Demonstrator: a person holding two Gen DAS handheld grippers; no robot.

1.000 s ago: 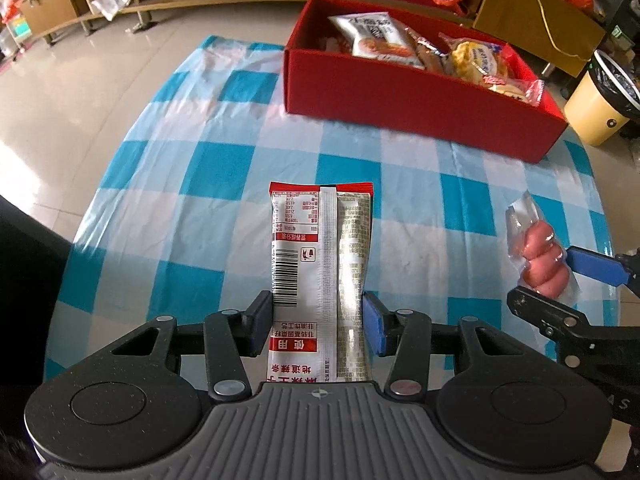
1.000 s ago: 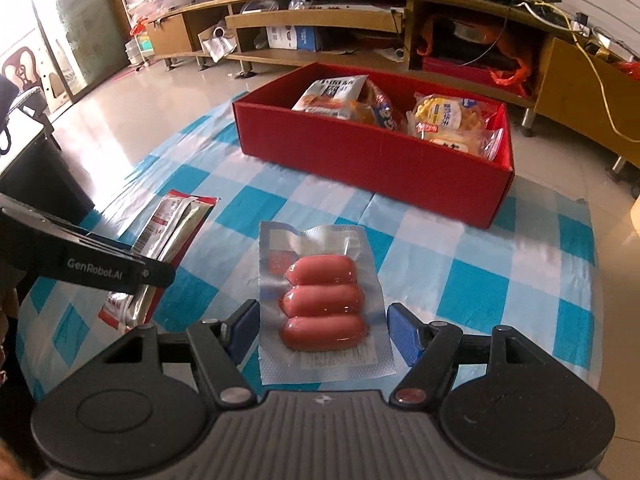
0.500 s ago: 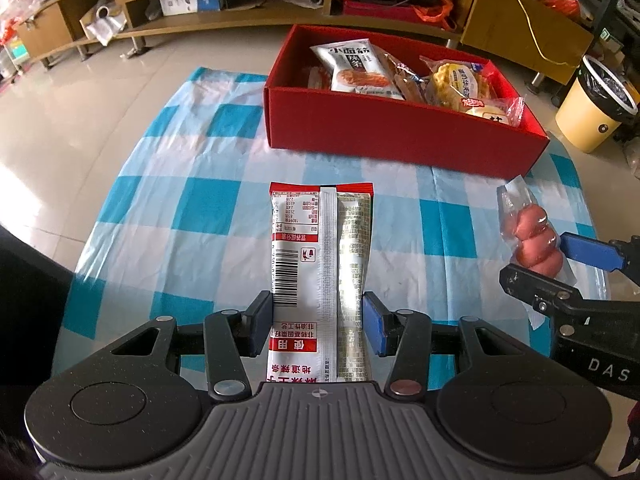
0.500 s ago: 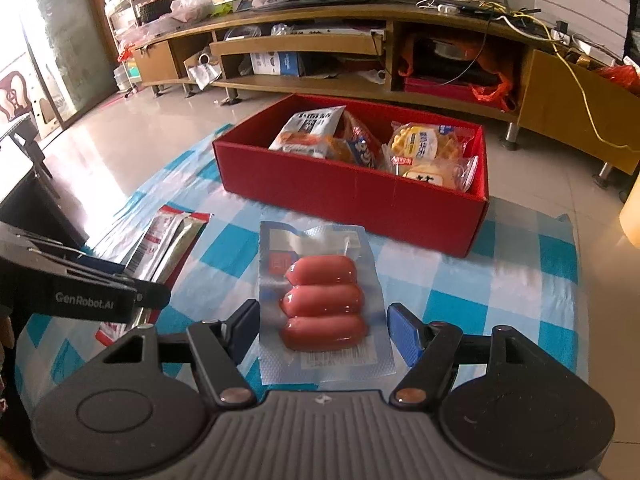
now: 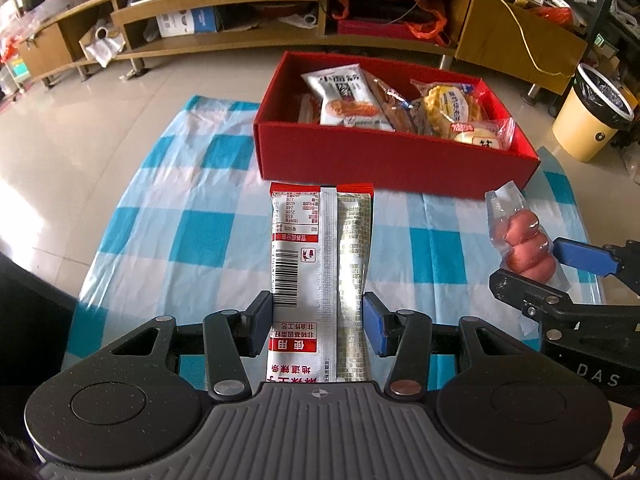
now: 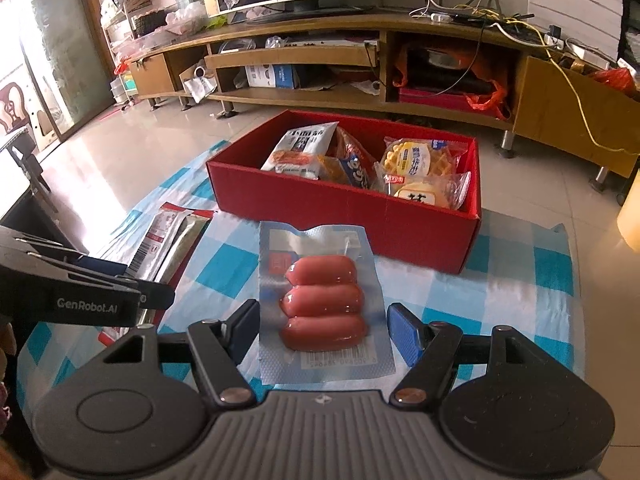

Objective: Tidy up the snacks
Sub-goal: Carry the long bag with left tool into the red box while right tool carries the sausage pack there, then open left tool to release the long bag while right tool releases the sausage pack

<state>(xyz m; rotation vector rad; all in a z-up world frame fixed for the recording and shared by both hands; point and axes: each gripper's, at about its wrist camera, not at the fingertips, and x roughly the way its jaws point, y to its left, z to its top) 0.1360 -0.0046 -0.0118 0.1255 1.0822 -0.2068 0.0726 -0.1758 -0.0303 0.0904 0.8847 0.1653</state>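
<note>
Right gripper (image 6: 322,330): pads apparently pinching the sausage pack (image 6: 322,304).
Red box (image 6: 344,208): beyond it, holding snack packets.
Left gripper (image 6: 132,280): holds a long packet (image 6: 168,236).
Cloth (image 6: 500,292): blue-checked.

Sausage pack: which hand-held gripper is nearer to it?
Right. The right hand-held gripper has the sausage pack between its fingers; the left hand-held gripper is off to the side, clamped on the long snack packet.

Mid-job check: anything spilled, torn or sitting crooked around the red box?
Nothing stands out. The red box sits flat with its snacks inside; the spicy strip packet and sausage pack look intact.
</note>
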